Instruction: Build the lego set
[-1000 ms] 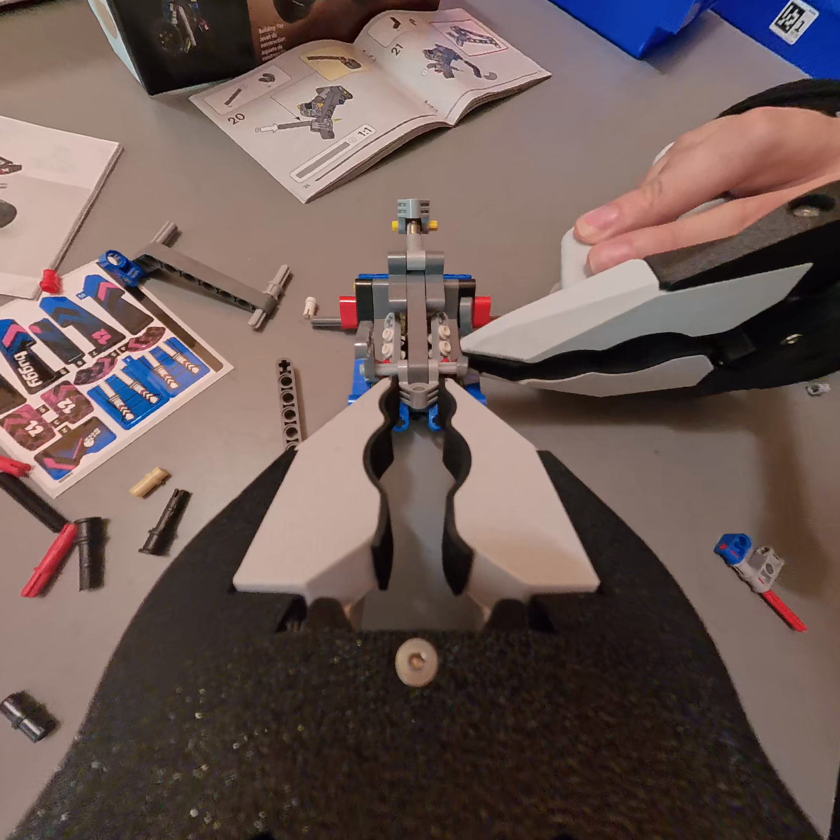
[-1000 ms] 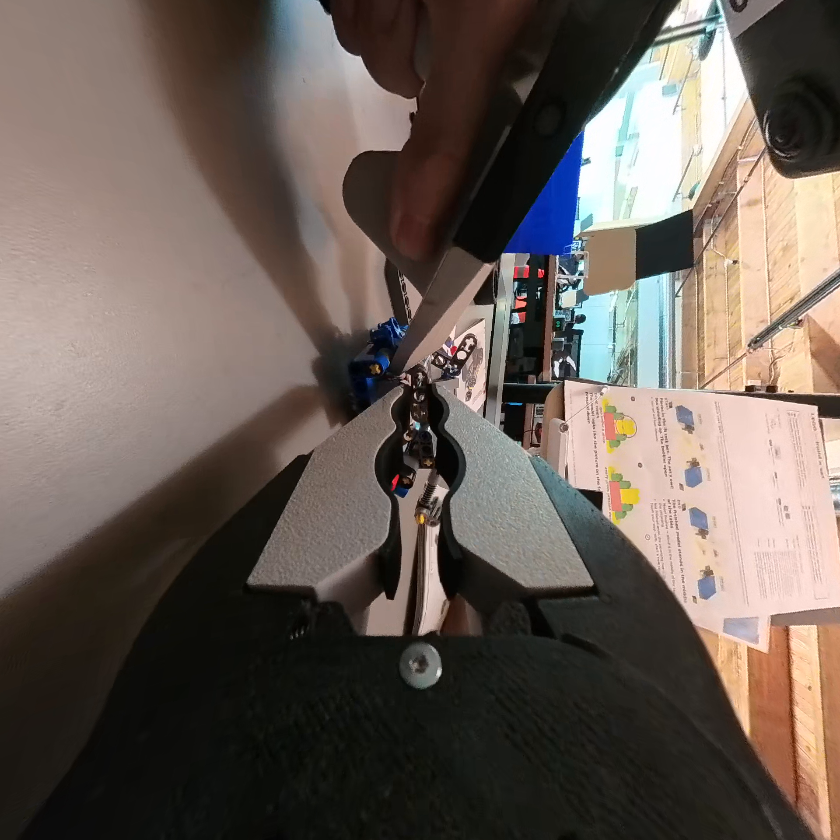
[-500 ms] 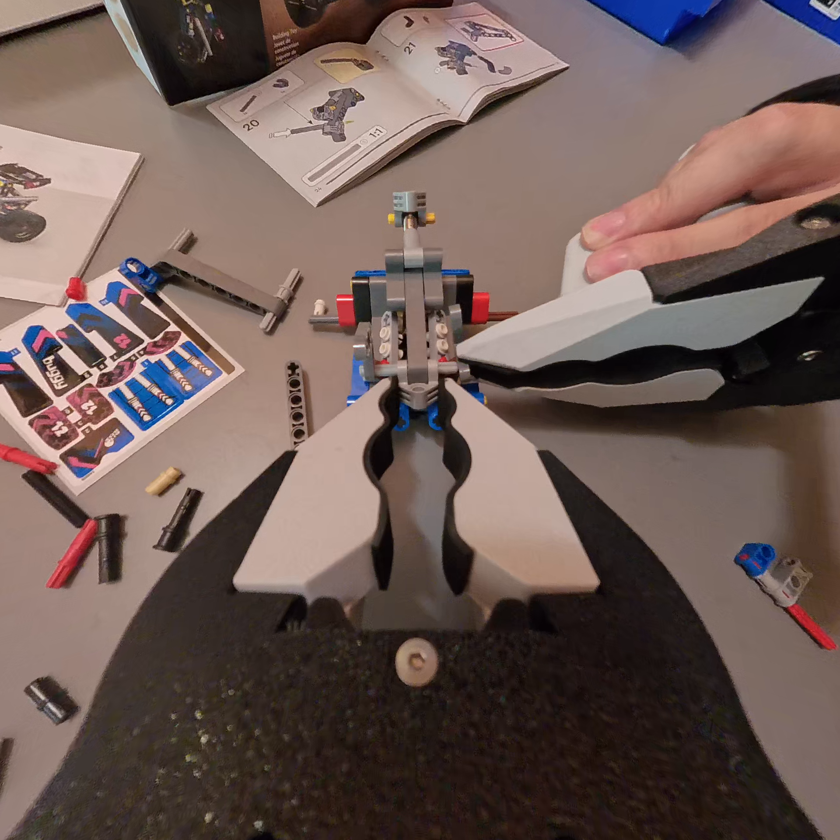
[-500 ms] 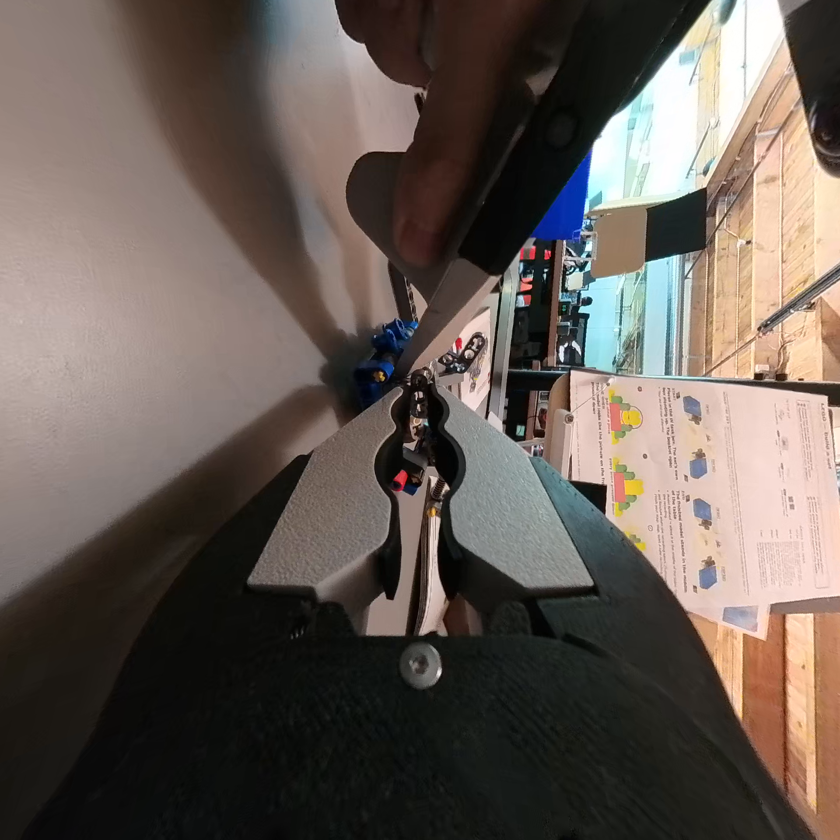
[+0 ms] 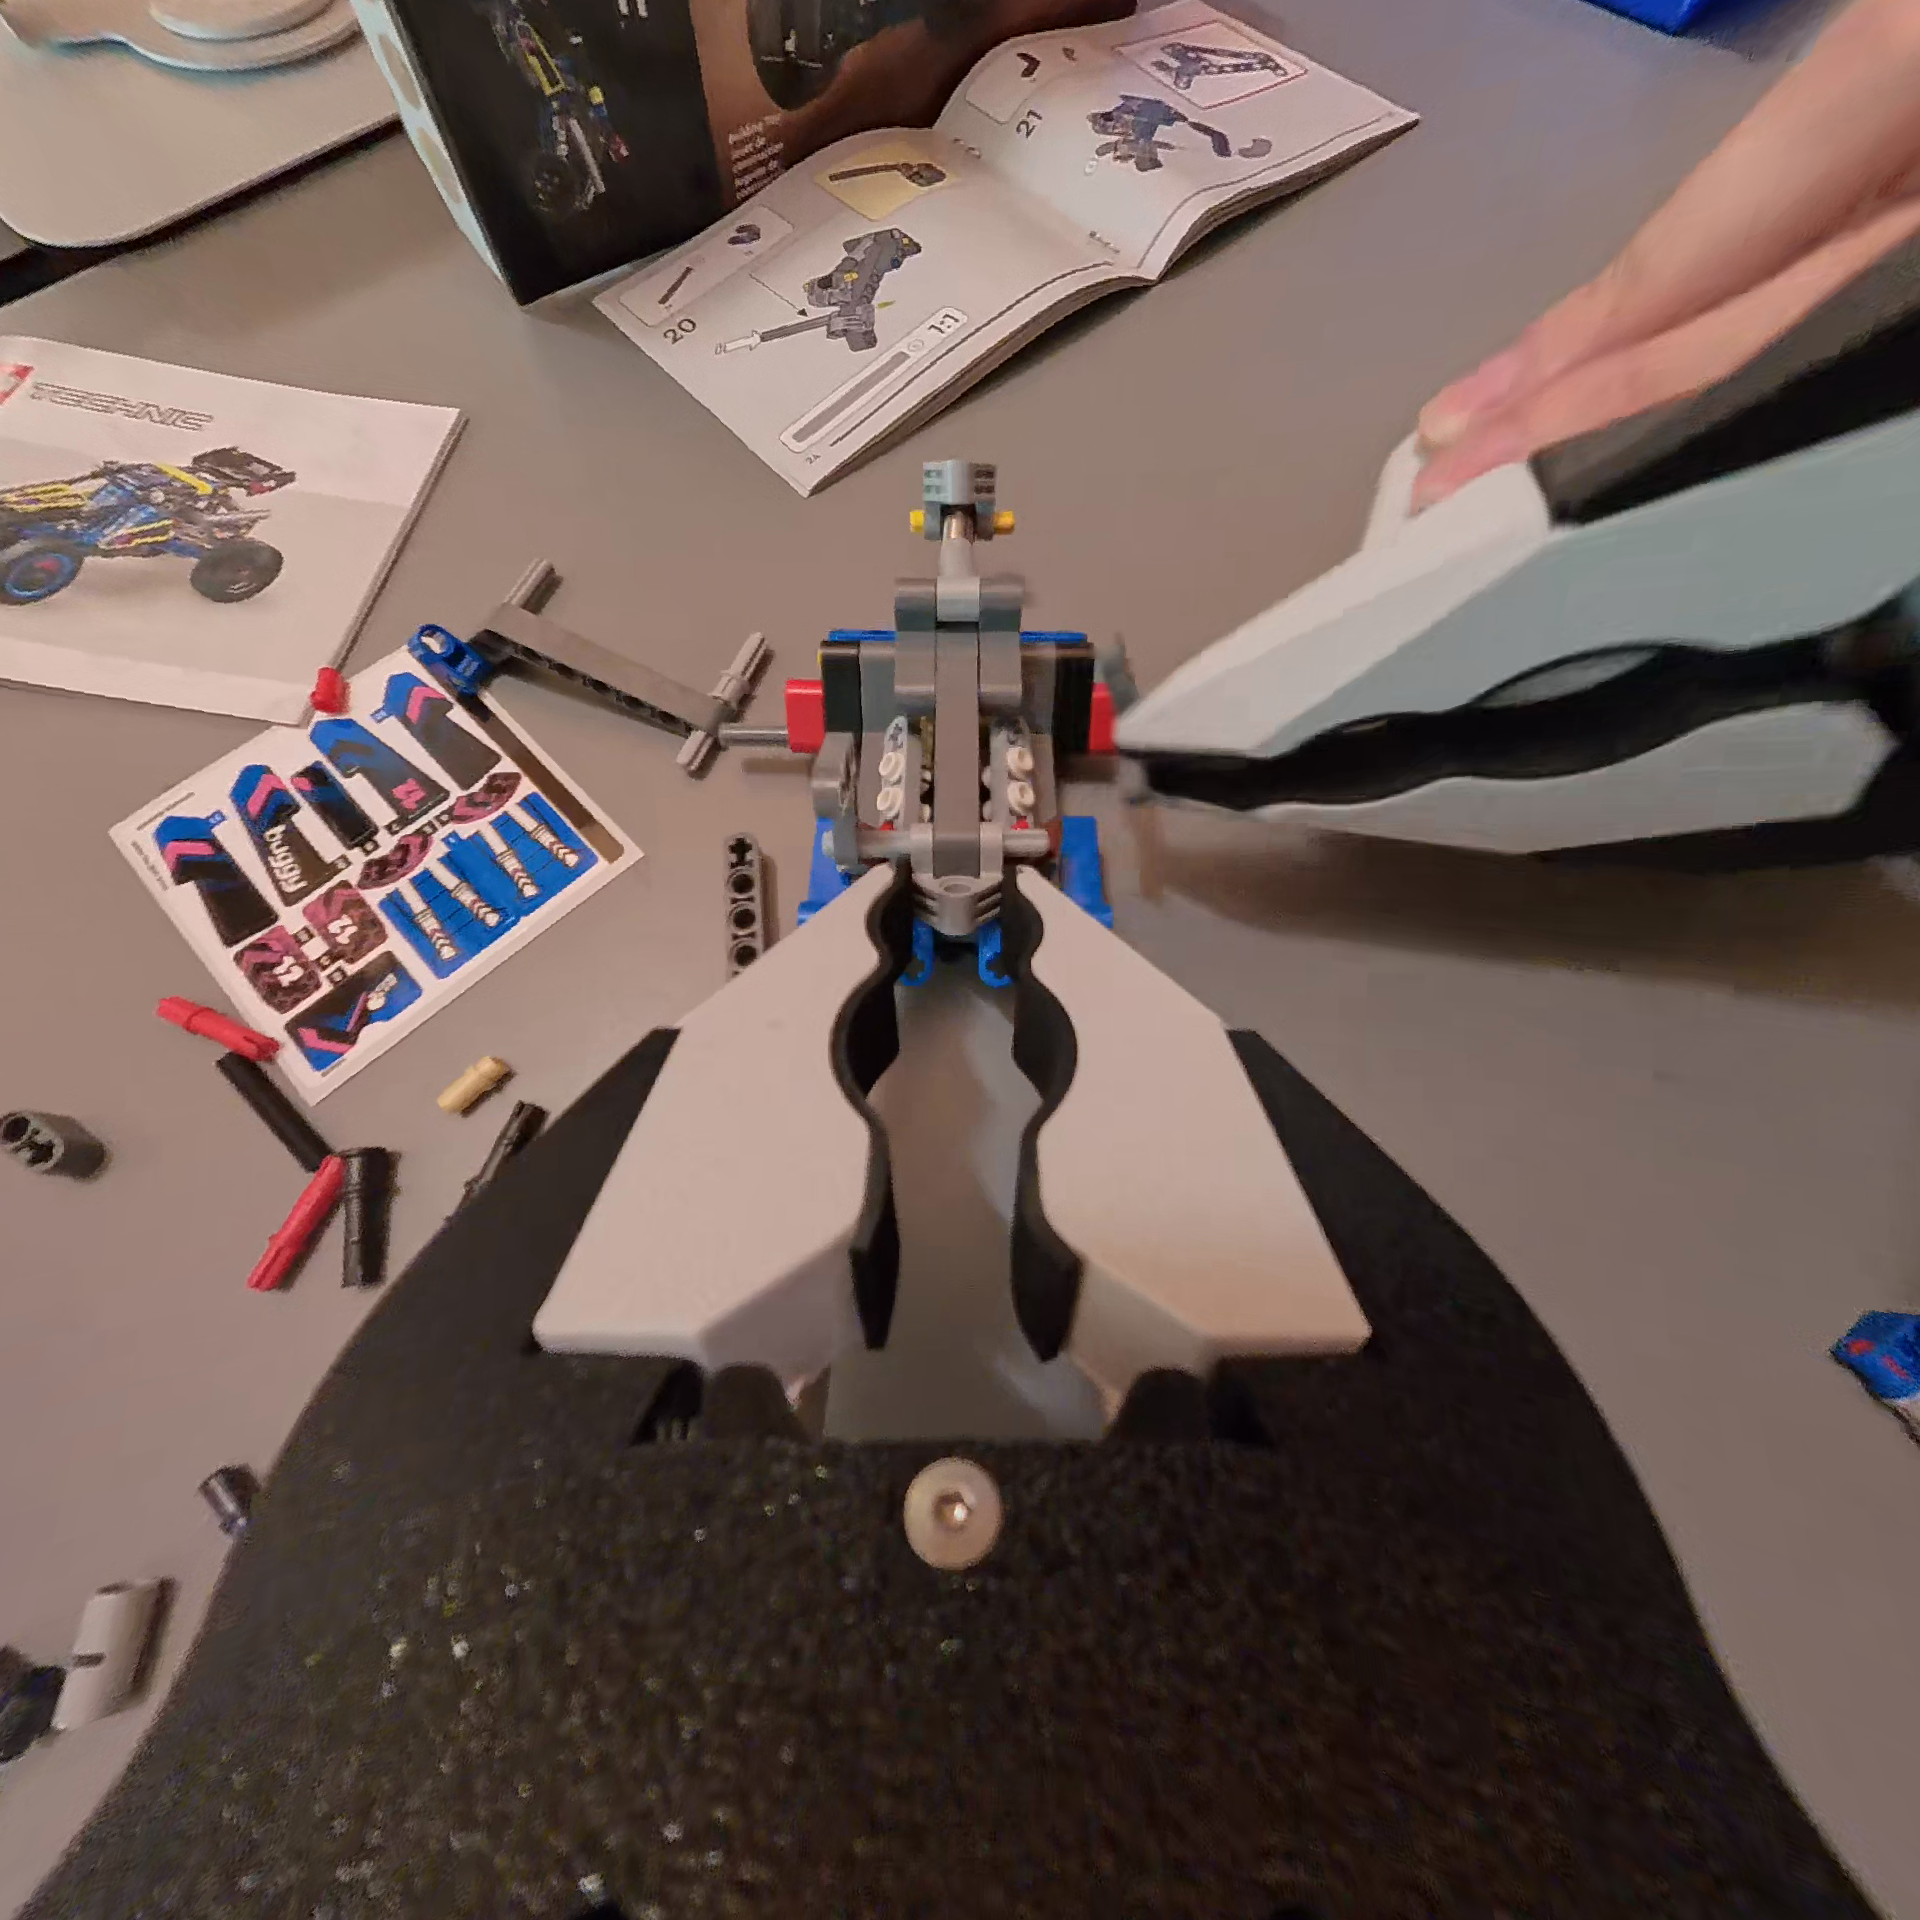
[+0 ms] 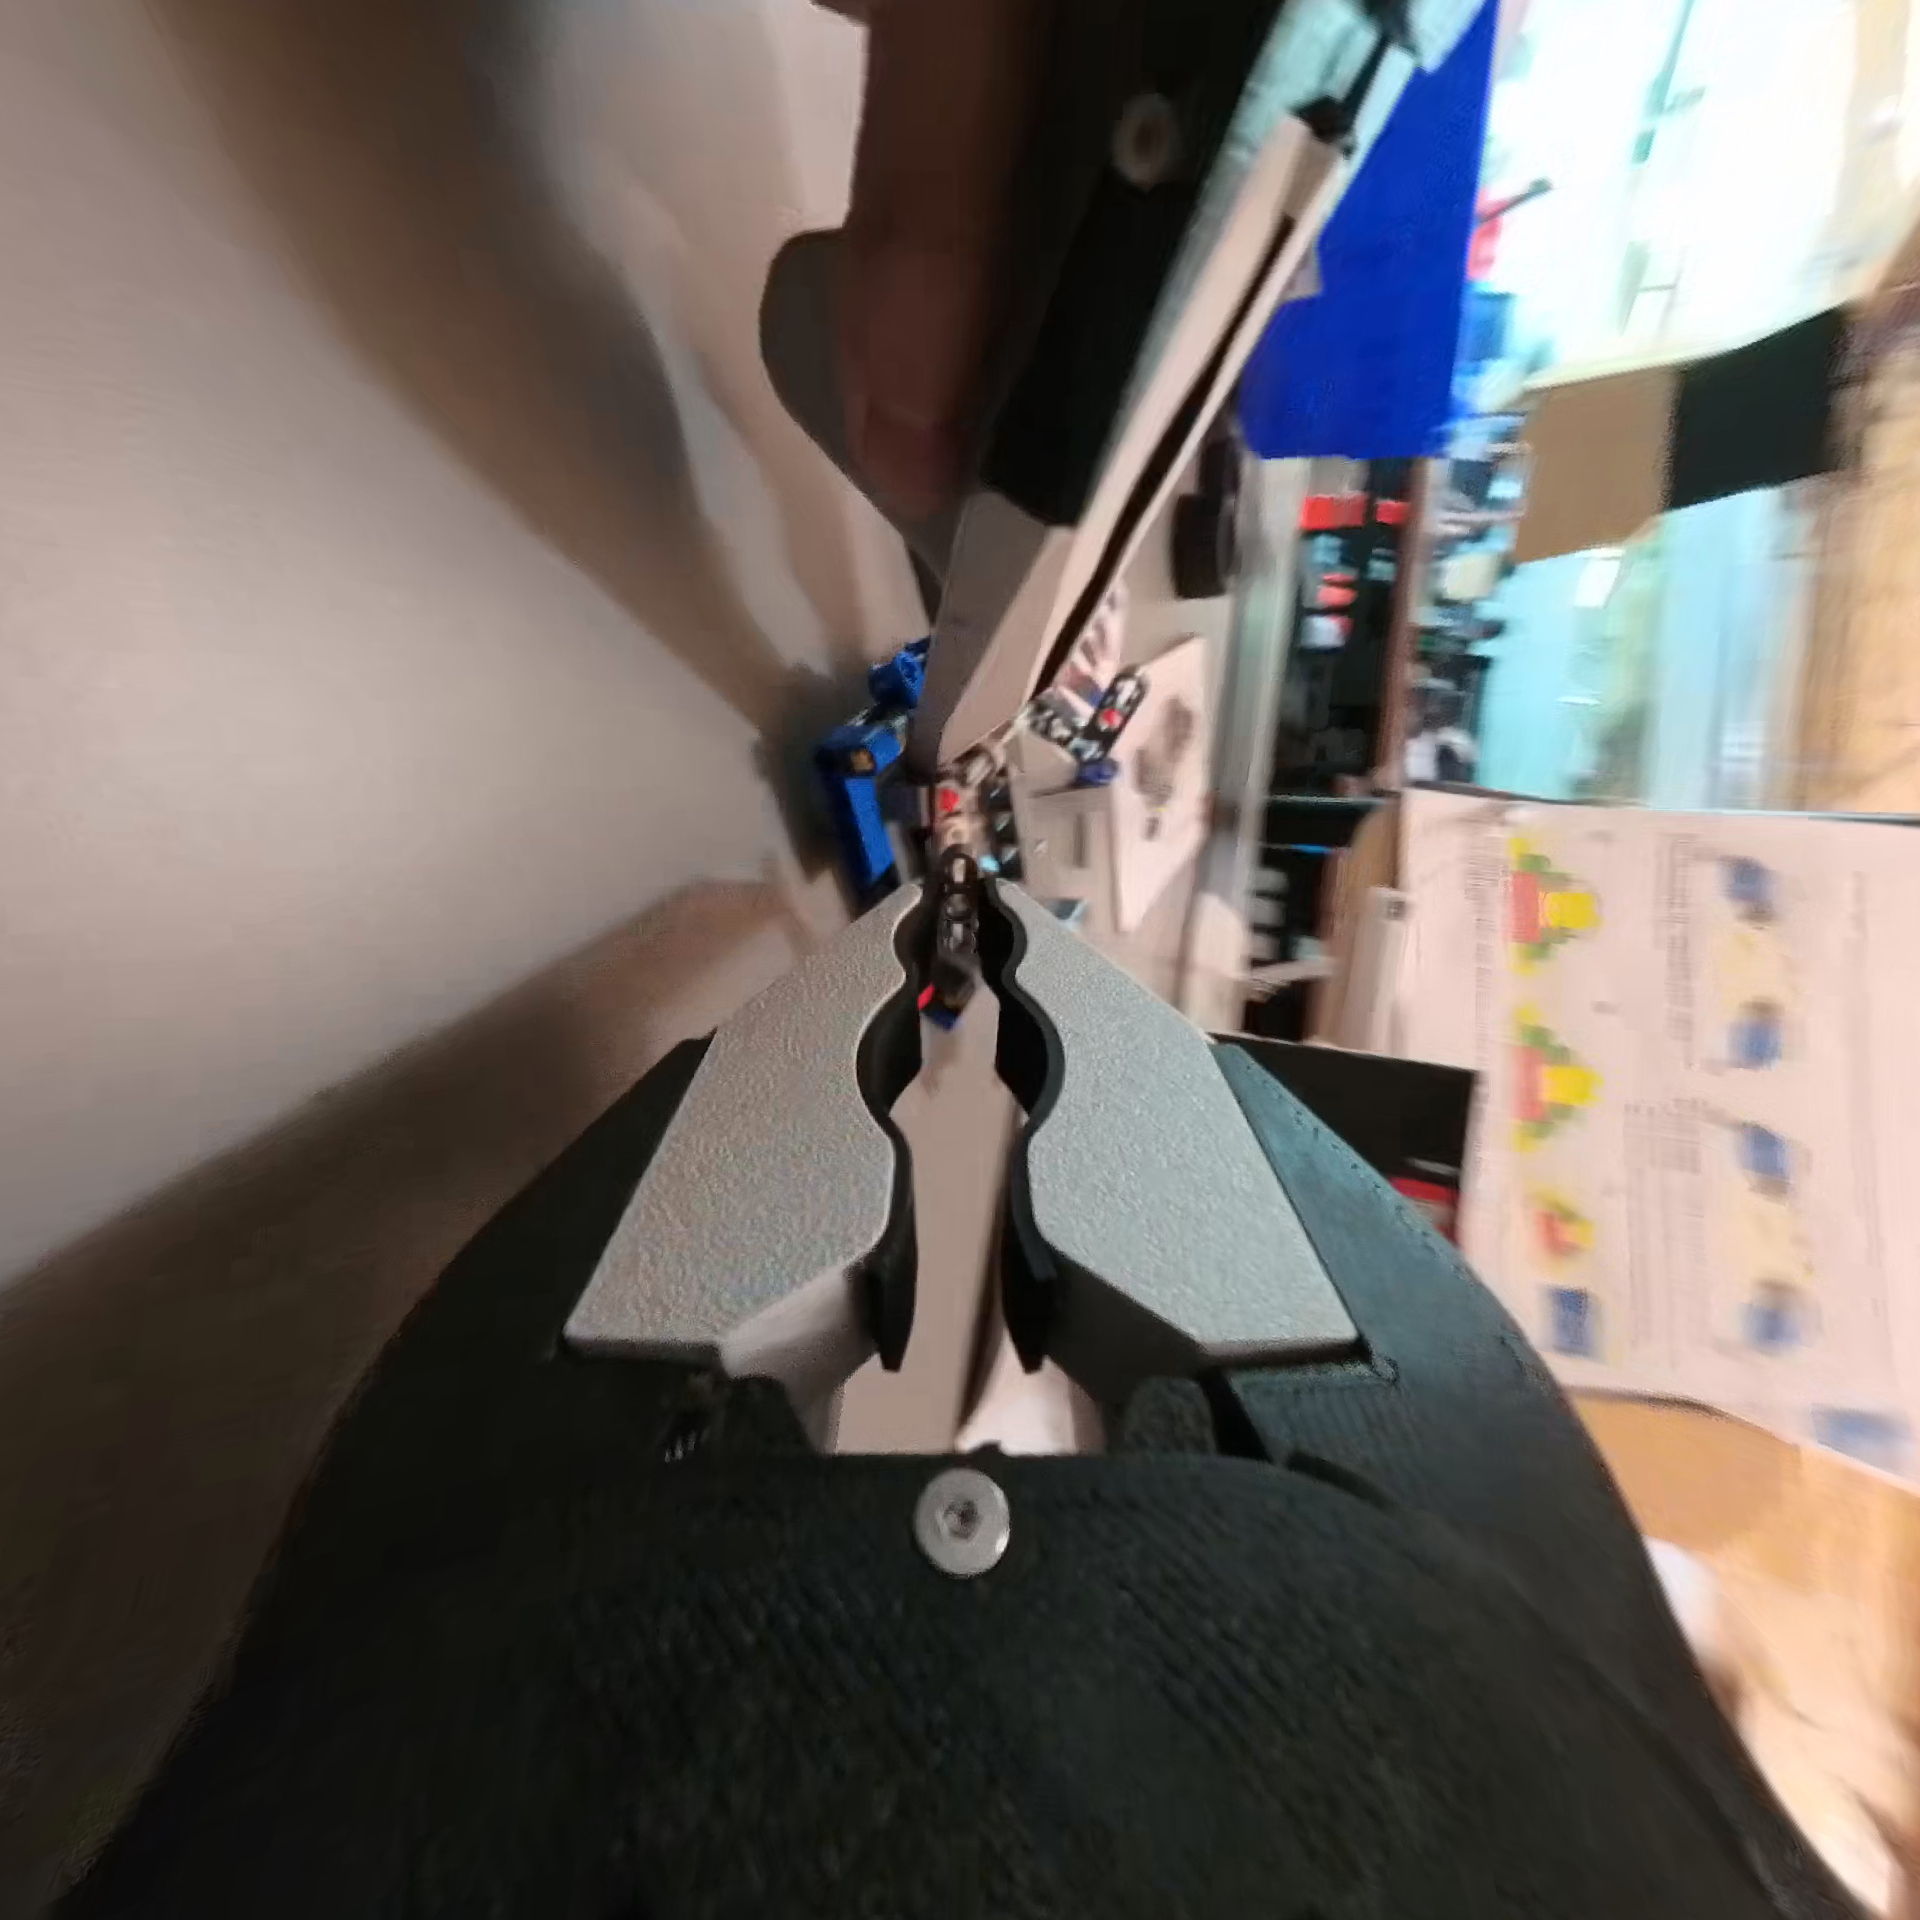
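Observation:
My left gripper [image 5: 956, 904] is shut on the grey near end of a small brick-built model [image 5: 956, 707] of grey, blue, black and red parts, which sits on the grey table [image 5: 1455, 1091]. My right gripper [image 5: 1127, 743], with a person's hand [image 5: 1662, 312] on it, comes in from the right, and its tips touch the model's right side by a red part. In the right wrist view my right gripper [image 6: 961, 904] is turned on its side and shut on a thin black holed piece [image 6: 958, 920], with the model's blue part [image 6: 857, 790] just beyond. That view is blurred.
An open instruction booklet [image 5: 987, 229] and a dark box [image 5: 582, 125] lie behind the model. A second booklet [image 5: 187, 520], a sticker sheet [image 5: 364, 852], a grey beam [image 5: 592, 670], a short black beam [image 5: 743, 894] and loose red and black pins [image 5: 301, 1216] lie to the left. The tips of both grippers are at nearly the same place.
My left gripper keeps its hold on the model, and the table things slide down in its view. My right gripper's tip has shifted slightly right and up along the model's side. Both views blur.

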